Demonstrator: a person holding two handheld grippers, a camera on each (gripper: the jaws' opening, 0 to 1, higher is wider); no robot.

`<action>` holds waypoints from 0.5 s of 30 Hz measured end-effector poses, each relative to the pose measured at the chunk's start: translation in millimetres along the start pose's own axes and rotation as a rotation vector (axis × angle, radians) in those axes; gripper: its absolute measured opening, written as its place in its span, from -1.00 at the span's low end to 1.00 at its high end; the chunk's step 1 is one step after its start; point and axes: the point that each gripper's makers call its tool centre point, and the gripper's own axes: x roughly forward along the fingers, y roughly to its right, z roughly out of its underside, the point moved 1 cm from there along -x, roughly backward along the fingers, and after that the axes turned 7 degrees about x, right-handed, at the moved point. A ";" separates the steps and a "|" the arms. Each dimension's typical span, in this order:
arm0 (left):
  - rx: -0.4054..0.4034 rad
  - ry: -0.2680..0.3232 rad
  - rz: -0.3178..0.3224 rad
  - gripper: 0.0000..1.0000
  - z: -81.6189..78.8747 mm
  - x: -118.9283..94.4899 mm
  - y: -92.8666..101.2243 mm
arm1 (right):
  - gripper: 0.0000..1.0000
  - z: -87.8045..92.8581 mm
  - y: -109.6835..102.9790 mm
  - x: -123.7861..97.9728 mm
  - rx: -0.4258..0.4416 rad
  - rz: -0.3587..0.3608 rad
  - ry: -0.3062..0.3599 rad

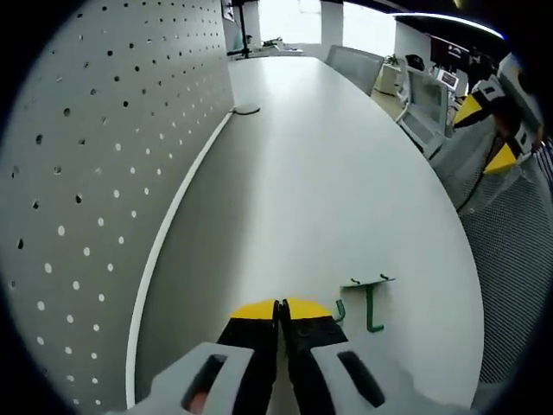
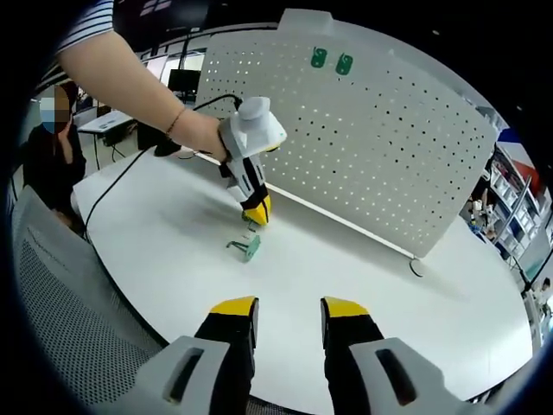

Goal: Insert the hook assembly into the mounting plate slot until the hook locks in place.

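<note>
Hovering my left gripper (image 1: 280,304), jaws pressed together and holding nothing, beside the green hook (image 1: 370,303) lying on the table (image 1: 328,173); it looks light, stiff, thin; I'd pinch its shank; my right gripper (image 2: 289,304) gapes, pegboard (image 2: 371,130) far

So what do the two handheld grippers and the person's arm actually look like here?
Both grippers match: the left gripper and right gripper have pale grey bodies with slotted openings, black jaws and yellow tips. In the right gripper view the left one carries a white rounded housing on top and trails a black cable across the white table. The person's arm wears a thin bracelet and a striped short sleeve.
</note>
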 end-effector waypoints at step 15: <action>-0.206 0.130 -0.040 -0.98 -23.3 -27.2 -9.9 | -0.49 -2.2 1.1 -0.9 0.000 -0.004 0.012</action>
